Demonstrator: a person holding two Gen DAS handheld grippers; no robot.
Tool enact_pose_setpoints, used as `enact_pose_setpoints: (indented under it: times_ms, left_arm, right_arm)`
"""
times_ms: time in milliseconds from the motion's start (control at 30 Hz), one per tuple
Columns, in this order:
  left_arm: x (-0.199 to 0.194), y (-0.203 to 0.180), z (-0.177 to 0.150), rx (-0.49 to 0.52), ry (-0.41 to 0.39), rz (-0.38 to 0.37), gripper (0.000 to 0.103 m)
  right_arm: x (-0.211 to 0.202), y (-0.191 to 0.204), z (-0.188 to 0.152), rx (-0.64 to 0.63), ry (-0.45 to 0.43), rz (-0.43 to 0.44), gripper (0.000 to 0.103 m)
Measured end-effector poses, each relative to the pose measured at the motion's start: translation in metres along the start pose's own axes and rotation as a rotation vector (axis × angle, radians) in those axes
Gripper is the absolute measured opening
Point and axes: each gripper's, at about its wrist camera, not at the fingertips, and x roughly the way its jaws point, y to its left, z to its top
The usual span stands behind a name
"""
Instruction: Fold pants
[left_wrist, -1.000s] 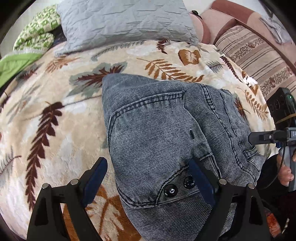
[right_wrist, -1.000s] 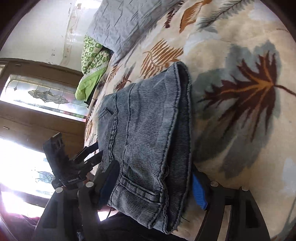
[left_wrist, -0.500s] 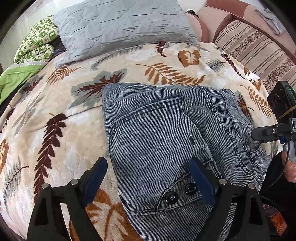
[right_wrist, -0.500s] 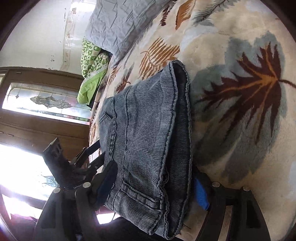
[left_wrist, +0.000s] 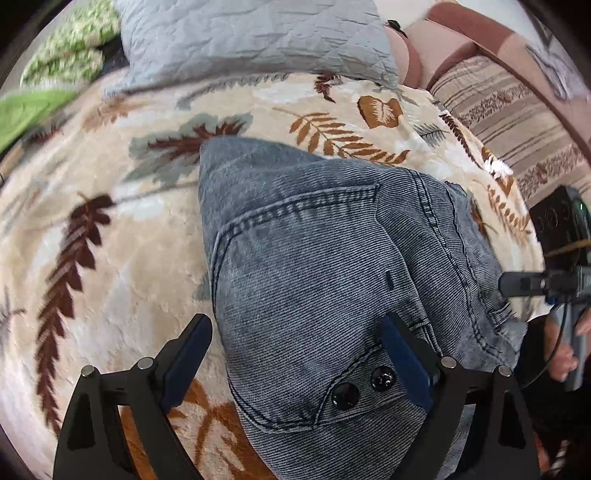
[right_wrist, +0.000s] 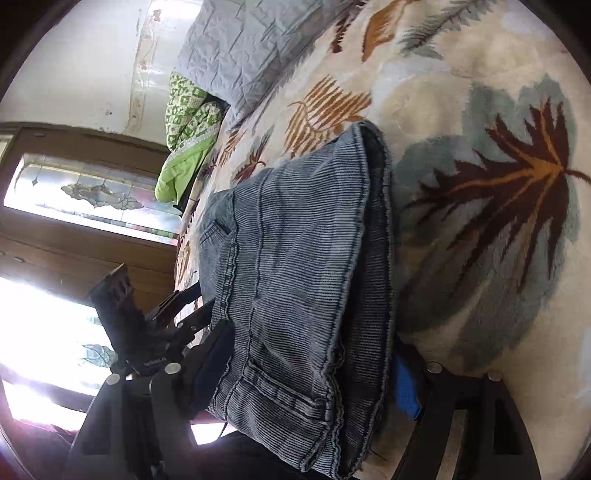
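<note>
The blue-grey denim pants (left_wrist: 325, 266) lie folded in a thick stack on the leaf-patterned bed cover (left_wrist: 110, 258), waistband and two dark buttons (left_wrist: 345, 396) toward me. My left gripper (left_wrist: 295, 354) is open, its fingers spread over the near end of the stack, the right pad resting on the denim. In the right wrist view the pants (right_wrist: 295, 280) show from the side as stacked layers. My right gripper (right_wrist: 314, 373) is open with its fingers on both sides of the stack's end. The right gripper also shows at the right edge of the left wrist view (left_wrist: 546, 284).
A grey quilted pillow (left_wrist: 251, 40) and a green patterned blanket (left_wrist: 55, 66) lie at the head of the bed. A striped cushion (left_wrist: 517, 122) and brown headboard are at the far right. A wooden cabinet with glass (right_wrist: 85, 192) stands beside the bed.
Both grippers stay open around the stack. The left wrist view has tilted and shifted slightly, back toward where it was a second ago; the pants have not moved.
</note>
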Motion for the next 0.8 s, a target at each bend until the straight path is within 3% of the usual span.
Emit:
enact_pose_setpoints:
  times_ms: [133, 333, 567, 667, 800]
  left_arm:
    - [-0.008, 0.002, -0.003, -0.013, 0.002, -0.040, 0.092]
    - [-0.007, -0.010, -0.006, 0.057, 0.012, -0.017, 0.093]
    - [0.001, 0.001, -0.005, -0.001, 0.041, -0.087, 0.092]
    - [-0.001, 0.001, -0.006, -0.006, 0.030, -0.099, 0.084]
    - [-0.008, 0.008, -0.005, -0.057, 0.012, -0.118, 0.060]
  right_arm:
    - [0.006, 0.020, -0.004, -0.065, 0.005, 0.045, 0.080]
    - [0.023, 0.020, -0.003, -0.067, 0.020, -0.009, 0.081]
    - [0.028, 0.030, -0.011, -0.133, -0.011, -0.030, 0.084]
    - [0.028, 0.033, -0.009, -0.133, -0.005, -0.044, 0.084]
    - [0.029, 0.033, -0.004, -0.089, 0.003, -0.028, 0.083]
